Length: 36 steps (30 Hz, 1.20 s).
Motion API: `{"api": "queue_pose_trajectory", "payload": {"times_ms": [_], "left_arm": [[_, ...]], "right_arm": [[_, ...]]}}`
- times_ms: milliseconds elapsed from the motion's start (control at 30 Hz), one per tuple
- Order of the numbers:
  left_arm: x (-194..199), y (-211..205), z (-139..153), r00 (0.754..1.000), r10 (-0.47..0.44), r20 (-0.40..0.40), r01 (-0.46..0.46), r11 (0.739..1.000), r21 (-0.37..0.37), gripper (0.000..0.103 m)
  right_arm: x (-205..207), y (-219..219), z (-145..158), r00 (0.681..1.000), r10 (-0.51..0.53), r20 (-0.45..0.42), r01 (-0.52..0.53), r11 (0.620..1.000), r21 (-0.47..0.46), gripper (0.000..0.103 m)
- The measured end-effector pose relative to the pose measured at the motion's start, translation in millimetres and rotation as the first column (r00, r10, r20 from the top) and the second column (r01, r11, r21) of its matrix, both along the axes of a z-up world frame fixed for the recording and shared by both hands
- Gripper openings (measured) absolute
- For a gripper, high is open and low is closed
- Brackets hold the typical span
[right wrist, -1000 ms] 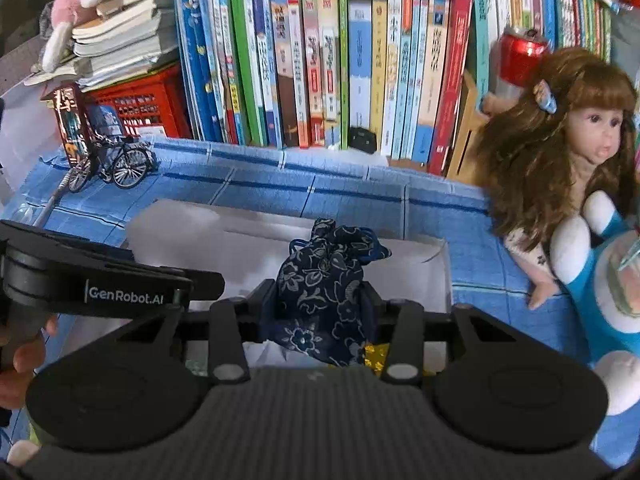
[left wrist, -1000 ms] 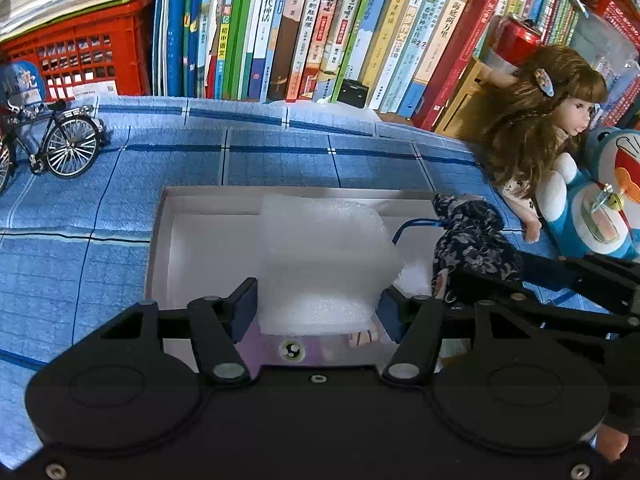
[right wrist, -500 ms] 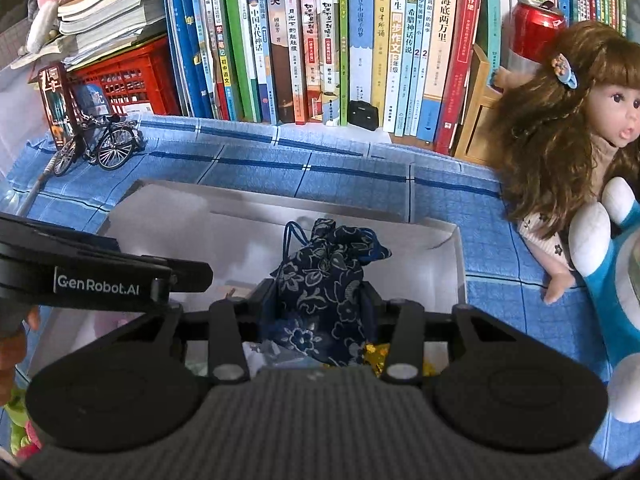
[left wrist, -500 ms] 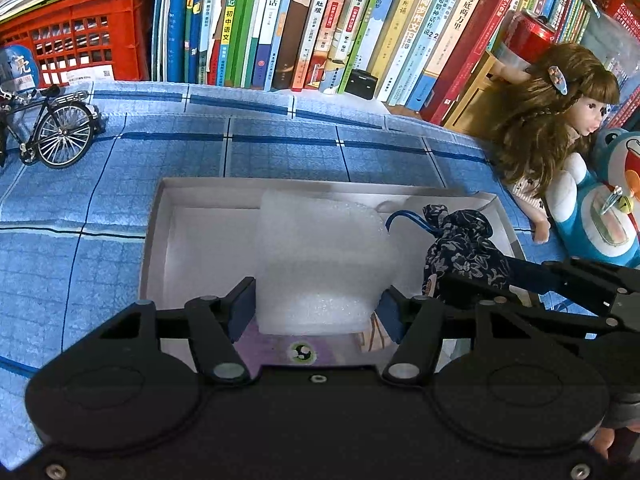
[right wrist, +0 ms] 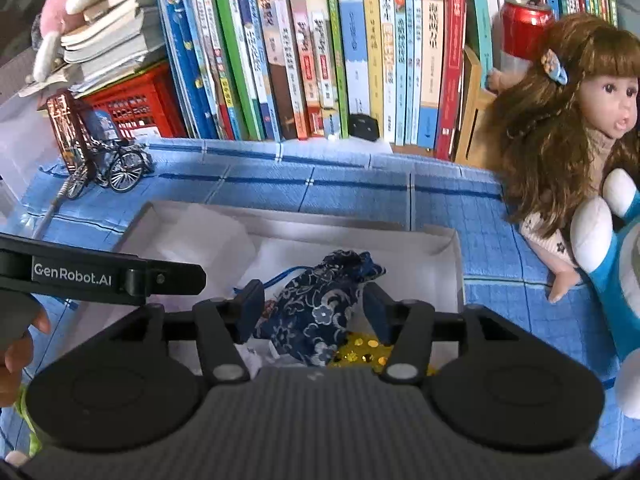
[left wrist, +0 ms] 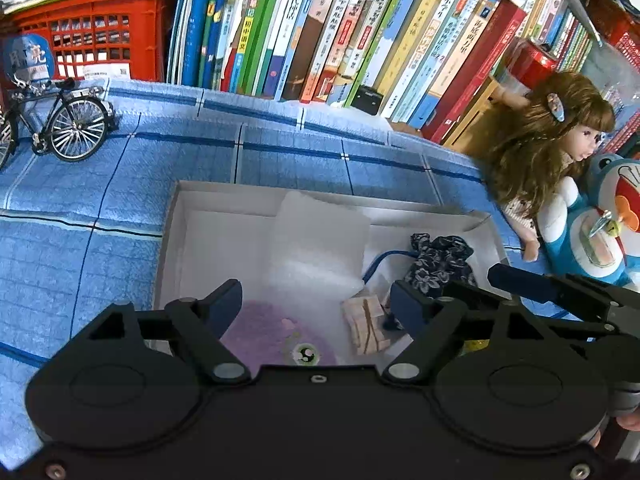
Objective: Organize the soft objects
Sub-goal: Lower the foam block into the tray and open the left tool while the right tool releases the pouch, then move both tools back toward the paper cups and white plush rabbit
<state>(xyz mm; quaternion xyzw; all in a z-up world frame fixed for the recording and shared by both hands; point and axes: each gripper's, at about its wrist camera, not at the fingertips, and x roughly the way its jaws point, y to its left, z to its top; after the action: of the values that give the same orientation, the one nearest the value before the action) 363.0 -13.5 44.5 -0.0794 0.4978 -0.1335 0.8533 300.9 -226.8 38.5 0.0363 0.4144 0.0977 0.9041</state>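
Two grippers are releasing soft items into the white box on the blue-checked worktop. The left gripper has its fingers opening; the white foam pad lies just beyond and between the fingertips, with clear gaps on both sides, so it is no longer clamped. It leans against the far wall of the box. The right gripper has its fingers opening as well; the navy floral pouch sits between them, with a gap showing at each pad, resting on the box contents above a gold sequinned item.

Risks from this point:
- The pouch drawstring runs close to the left-hand finger of the right gripper. Judged likely: a withdrawal across it would snag the cord and drag the pouch out.
- The foam pad stands tilted. A nudge from either finger on retreat could tip it forward over the small wrapped bundle just inside the right-hand finger.
- The two grippers are close together; a sideways exit risks collision. Lift straight back along the fingers.
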Motion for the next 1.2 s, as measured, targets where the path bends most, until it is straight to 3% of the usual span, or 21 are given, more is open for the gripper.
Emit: {"api": "queue_pose_trajectory", "payload": {"times_ms": [233, 567, 733, 933, 1200], "left_arm": [[-19.1, 0.3, 16.7, 0.999, -0.001, 0.051, 0.001, 1.000, 0.011, 0.081], [-73.9, -0.2, 49.3, 0.983, -0.025, 0.182, 0.017, 0.999, 0.047, 0.083], [-104.6, 1.4, 65.9, 0.962, -0.031, 0.273, 0.015, 0.998, 0.062, 0.084], [-137.4, 11.6, 78.7, 0.939, -0.021, 0.342, 0.013, 1.000, 0.026, 0.086], [-181.1, 31.5, 91.5, 0.907, 0.006, 0.421, 0.002, 1.000, -0.017, 0.087]], "right_arm": [[-13.0, 0.4, 15.1, 0.999, -0.011, 0.037, 0.011, 1.000, -0.002, 0.072], [-54.4, 9.5, 37.6, 0.991, 0.038, 0.125, -0.026, 0.995, -0.096, 0.077], [-78.4, 13.1, 51.0, 0.980, 0.081, 0.181, -0.058, 0.990, -0.128, 0.080], [-112.5, 20.9, 66.6, 0.953, 0.116, 0.279, -0.056, 0.976, -0.212, 0.084], [-158.2, 22.0, 80.0, 0.920, 0.132, 0.370, -0.058, 0.977, -0.205, 0.086]]}}
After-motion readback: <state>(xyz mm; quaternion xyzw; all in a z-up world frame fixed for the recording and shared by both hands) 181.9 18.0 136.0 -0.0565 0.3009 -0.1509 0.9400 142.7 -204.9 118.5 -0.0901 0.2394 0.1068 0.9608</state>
